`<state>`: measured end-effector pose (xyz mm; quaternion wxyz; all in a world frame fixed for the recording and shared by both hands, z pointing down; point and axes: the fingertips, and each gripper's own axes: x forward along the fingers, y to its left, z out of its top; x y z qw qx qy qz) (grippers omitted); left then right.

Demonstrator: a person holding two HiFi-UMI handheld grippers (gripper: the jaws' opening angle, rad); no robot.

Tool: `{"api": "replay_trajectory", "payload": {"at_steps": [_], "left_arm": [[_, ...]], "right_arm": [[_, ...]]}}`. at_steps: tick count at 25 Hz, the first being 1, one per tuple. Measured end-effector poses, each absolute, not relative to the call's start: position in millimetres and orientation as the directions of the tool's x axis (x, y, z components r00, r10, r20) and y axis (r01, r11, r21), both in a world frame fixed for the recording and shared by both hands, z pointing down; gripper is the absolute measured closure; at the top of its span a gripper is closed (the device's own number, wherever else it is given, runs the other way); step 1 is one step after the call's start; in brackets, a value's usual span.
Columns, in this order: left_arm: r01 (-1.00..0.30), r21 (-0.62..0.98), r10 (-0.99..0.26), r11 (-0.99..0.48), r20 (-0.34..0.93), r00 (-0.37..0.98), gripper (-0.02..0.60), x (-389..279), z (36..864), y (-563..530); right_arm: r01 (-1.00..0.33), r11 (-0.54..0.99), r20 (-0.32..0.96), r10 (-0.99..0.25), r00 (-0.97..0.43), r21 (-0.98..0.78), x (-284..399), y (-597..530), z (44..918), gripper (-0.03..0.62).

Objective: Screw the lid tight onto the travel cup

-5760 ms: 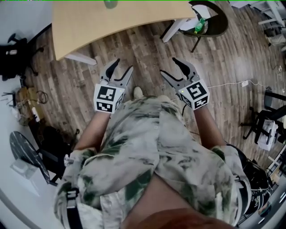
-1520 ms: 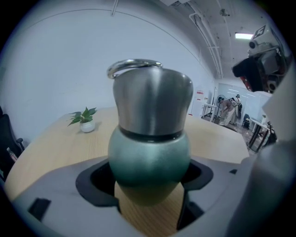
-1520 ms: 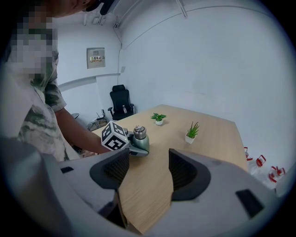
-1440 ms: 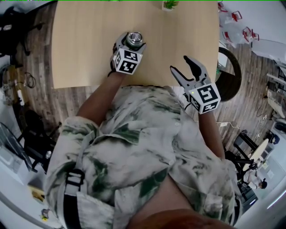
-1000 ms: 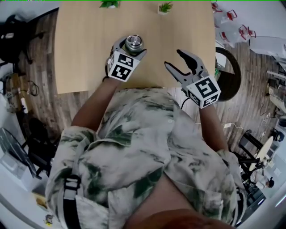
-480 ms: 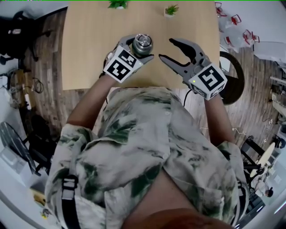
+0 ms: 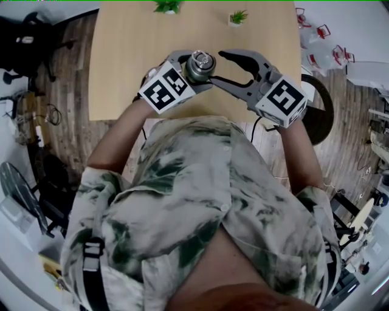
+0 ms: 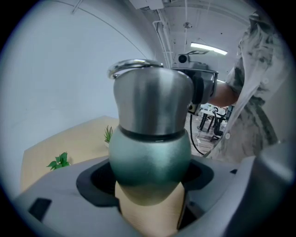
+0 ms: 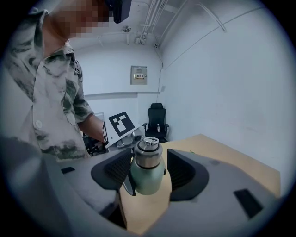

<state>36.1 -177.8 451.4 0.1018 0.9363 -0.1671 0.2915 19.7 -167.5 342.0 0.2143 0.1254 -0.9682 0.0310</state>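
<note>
Both hand-held grippers have come up and inward since a second ago: the cup is lifted clear of the bench and the right one has swung across to meet it in front of the person's chest.

Nearest the body, the left hand-held gripper [image 8: 148, 187] is clamped on the rounded green body of the travel cup [image 8: 150, 159] and holds it upright in the air. Its steel lid [image 8: 152, 104], with a wire loop on top, already sits on the neck; a dark seam shows where lid meets body. Whether the threads are run home cannot be told from here.

Just to the right, the right hand-held gripper [image 9: 147, 178] has its jaws spread wide. Along its own line of sight the cup stands in the gap with clear space on both sides, so neither pad touches it. In the head view its tips lie just beside the lid.

By that reading, seating the lid looks done and the tightening itself has not begun: the right jaws need to close on the lid and turn it against the left's hold.

With the lid on, the cup's contents are hidden.

Beyond, the bench [image 7: 121, 48] lies below, and at its far edge two small pots [image 7: 238, 16] each hold a green plant.
</note>
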Motion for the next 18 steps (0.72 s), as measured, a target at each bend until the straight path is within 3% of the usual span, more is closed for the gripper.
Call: {"api": "replay_trajectory", "payload": {"at_steps": [10, 18], "left_arm": [[-0.249, 0.096, -0.153, -0.964, 0.568, 0.809, 0.201, 51, 446, -160], [-0.346, 0.099, -0.23, -0.933, 0.576, 0.785, 0.201, 53, 450, -169]], "right_arm": [[-0.166, 0.986, 0.429, -0.14, -0.892, -0.024, 13, -158, 338, 0.355], [-0.27, 0.963, 0.432, -0.235, -0.871, -0.021, 18, -164, 343, 0.359]]}}
